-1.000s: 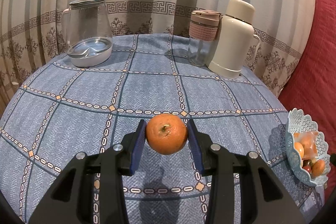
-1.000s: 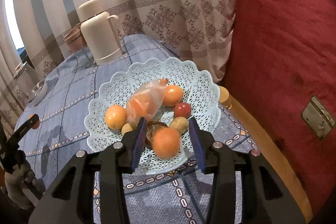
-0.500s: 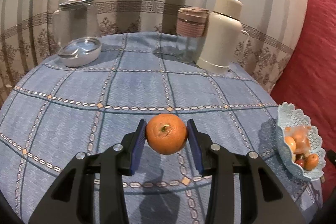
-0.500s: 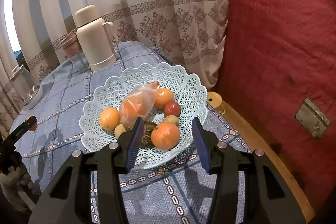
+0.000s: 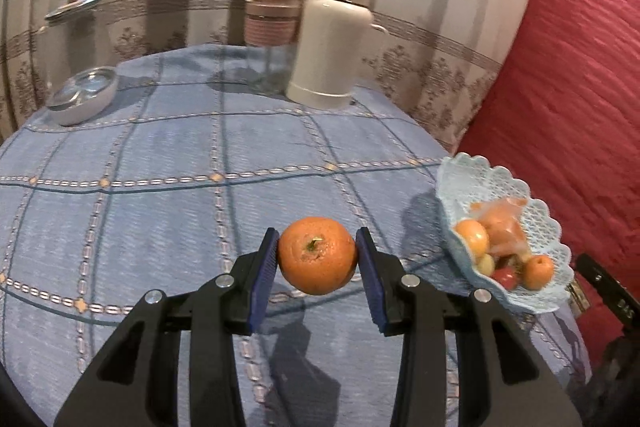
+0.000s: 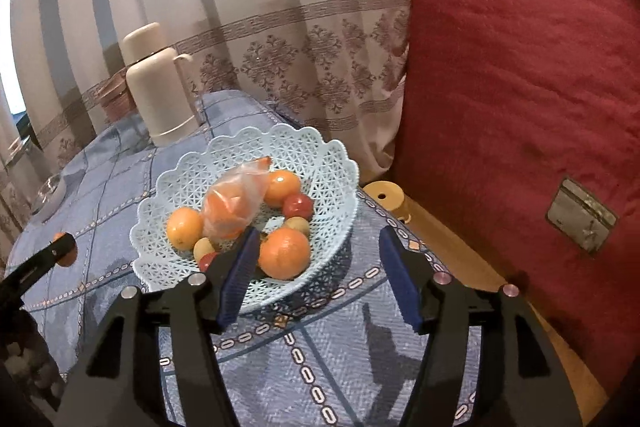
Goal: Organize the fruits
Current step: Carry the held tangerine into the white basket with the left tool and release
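— What have we got in the left gripper (image 5: 317, 255)?

— An orange (image 5: 317, 255), pinched between the two blue pads with its stem end facing us. The gripper tilts downward over the blue checked tablecloth (image 5: 168, 195), and the orange hangs clear of the cloth (its shadow falls below the fingers).

— And the right gripper (image 6: 316, 279)?

— Its jaws have just been opening, and now they stand wide with nothing pressed between them. It also points down at a slant, over the near rim of the pale blue lattice basket (image 6: 320, 151). A large orange fruit (image 6: 285, 253) lies in the basket just beside the left pad; whether they touch, we cannot tell.

— What else lies in the basket?

— More oranges, small red and yellowish fruits, and a thin plastic bag (image 6: 234, 201) with orange pieces inside. From the left view the basket sits to the right, near the table's edge by the red cushion (image 5: 568, 75).

— Further out?

— A cream flask (image 5: 336, 35) and a pink-lidded jar (image 5: 272, 39) stand side by side before the curtain.
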{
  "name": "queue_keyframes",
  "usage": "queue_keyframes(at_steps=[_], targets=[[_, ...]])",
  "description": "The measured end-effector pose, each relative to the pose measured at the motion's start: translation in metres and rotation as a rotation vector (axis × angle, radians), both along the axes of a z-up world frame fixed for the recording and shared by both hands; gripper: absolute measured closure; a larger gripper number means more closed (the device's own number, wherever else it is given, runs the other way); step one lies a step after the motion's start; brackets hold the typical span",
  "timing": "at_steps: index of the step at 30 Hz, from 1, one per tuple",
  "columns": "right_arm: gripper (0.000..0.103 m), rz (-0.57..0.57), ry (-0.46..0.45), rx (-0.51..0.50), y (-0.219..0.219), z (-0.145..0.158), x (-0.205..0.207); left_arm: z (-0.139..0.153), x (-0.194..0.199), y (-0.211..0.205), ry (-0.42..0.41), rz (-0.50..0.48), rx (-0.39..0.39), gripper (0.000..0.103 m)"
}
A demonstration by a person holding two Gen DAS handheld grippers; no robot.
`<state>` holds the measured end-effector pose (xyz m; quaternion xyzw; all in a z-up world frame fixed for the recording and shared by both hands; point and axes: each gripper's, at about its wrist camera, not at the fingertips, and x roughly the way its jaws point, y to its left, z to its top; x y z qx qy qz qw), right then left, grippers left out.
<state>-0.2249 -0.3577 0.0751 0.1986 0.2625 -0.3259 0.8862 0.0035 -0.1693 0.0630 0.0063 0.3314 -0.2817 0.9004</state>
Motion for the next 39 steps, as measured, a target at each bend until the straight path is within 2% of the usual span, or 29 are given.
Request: queue_keyframes(at_steps=[4,7,10,15,29,39], targets=[[0.039,-0.009,-0.001,-0.001,-0.004,-0.002,-0.003,0.002,-0.012,-0.019,-0.017,-0.047,0.012,0.063],[0.038,-0.039,-0.014,-0.039,-0.001,-0.002,-0.008,0.004,-0.018,-0.034,-0.028,-0.080,0.022,0.063],[0.032,-0.054,-0.045,-0.066,0.003,0.000,-0.013,0.008,-0.021,-0.048,-0.041,-0.108,0.033,0.063],[0.032,-0.035,-0.057,-0.089,0.005,0.002,-0.014,0.013,-0.019,-0.073,-0.062,-0.144,0.042,0.063],[0.031,-0.050,-0.095,-0.038,-0.006,0.000,-0.021,0.010,0.002,-0.141,-0.101,-0.216,0.094,0.063],[0.030,-0.025,-0.088,-0.018,-0.007,-0.001,-0.018,0.000,0.010,-0.164,-0.089,-0.237,0.117,0.063]])
